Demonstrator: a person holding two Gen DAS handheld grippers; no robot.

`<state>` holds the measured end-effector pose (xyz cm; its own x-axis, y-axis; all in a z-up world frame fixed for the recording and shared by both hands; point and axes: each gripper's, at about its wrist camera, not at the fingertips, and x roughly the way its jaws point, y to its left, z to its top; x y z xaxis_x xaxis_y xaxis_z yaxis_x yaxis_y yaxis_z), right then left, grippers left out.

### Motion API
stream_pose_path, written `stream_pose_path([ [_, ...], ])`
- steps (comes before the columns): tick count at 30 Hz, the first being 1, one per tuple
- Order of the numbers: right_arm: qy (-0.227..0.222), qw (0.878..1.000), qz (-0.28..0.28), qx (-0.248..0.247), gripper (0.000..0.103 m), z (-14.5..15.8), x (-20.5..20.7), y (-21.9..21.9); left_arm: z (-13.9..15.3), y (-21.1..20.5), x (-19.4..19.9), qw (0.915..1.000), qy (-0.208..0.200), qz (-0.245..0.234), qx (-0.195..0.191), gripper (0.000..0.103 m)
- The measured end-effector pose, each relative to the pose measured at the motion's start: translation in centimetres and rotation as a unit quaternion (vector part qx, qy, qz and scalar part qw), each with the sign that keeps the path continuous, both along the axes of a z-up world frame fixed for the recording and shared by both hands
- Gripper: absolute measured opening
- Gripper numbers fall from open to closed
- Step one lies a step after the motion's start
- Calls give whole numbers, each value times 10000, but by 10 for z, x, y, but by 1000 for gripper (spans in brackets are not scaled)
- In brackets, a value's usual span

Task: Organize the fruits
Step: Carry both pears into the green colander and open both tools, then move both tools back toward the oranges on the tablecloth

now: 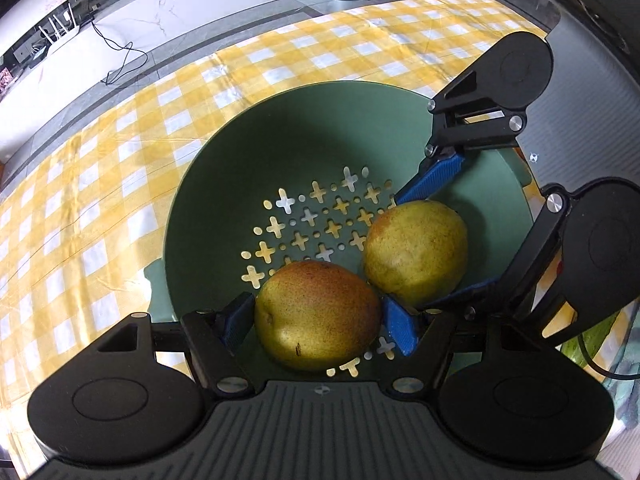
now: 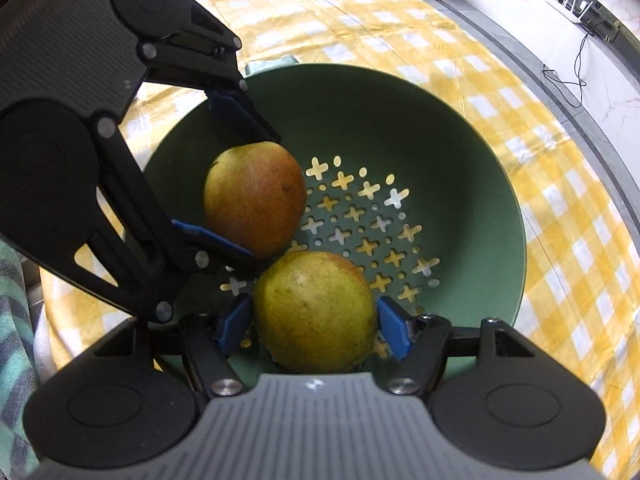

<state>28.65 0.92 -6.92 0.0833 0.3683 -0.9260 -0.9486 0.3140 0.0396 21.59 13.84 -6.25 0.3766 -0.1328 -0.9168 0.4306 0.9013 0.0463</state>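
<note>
Matt green plastic colander [image 1: 224, 184], pierced with cross-shaped holes. Speckled, faintly glossy skin on both mangoes [image 1: 316, 316] [image 1: 416, 252]. Creased, shiny checked tablecloth [image 1: 100, 184] beneath.

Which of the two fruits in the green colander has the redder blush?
The one between the left gripper's jaws: the redder fruit has an orange-red top. The greener fruit beside it, between the right gripper's jaws, is mostly yellow-green.

Both tools point steeply down, side by side: left tool [image 1: 318, 326] and right tool [image 2: 316, 326] each clamp something.
</note>
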Motion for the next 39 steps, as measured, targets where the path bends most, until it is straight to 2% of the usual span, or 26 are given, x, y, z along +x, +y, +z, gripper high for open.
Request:
stream_pose_path([
  [2,-6,10000,24,-38,66,1,-2,0,-2,-3,1,9999,-10,-50,92,81],
  [5,-23,10000,-22,-36,69,2,0,0,-3,0,2,10000,-4,-30,12,83],
  [7,-166,9997,-139,-112,86,3,2,0,-2,-1,2,10000,-79,-36,27,84],
  [10,-117,9997,-208,-80,86,6,5,-4,3,-3,3,9999,-104,8,23,87],
  [14,-307,9990,-321,76,86,19,2,-11,15,-4,-4,9995,-306,28,22,87],
  [17,-427,9970,-540,355,87,32,-3,-23,31,-2,-16,9985,-544,32,-14,86],
  [20,-605,9903,-974,782,87,46,-12,-41,47,0,-38,9949,-1008,-7,104,86],
  [24,-896,9694,-1701,1527,89,58,-35,-80,60,5,-79,9861,-1600,-167,428,86],
  [28,-961,9419,-2455,2079,89,62,-63,-128,49,18,-113,9766,-1962,-126,872,86],
  [32,-1119,9124,-3123,2396,90,60,-94,-174,27,31,-141,9560,-2453,36,1609,86],
  [34,-1328,8977,-3444,2405,92,56,-107,-195,15,40,-152,9433,-2730,148,1881,86],
  [36,-1509,8778,-3895,2345,93,48,-116,-214,8,46,-161,9323,-2949,224,2084,86],
  [39,-1405,8572,-4426,2227,94,34,-125,-238,4,52,-175,9136,-3243,217,2445,86],
])
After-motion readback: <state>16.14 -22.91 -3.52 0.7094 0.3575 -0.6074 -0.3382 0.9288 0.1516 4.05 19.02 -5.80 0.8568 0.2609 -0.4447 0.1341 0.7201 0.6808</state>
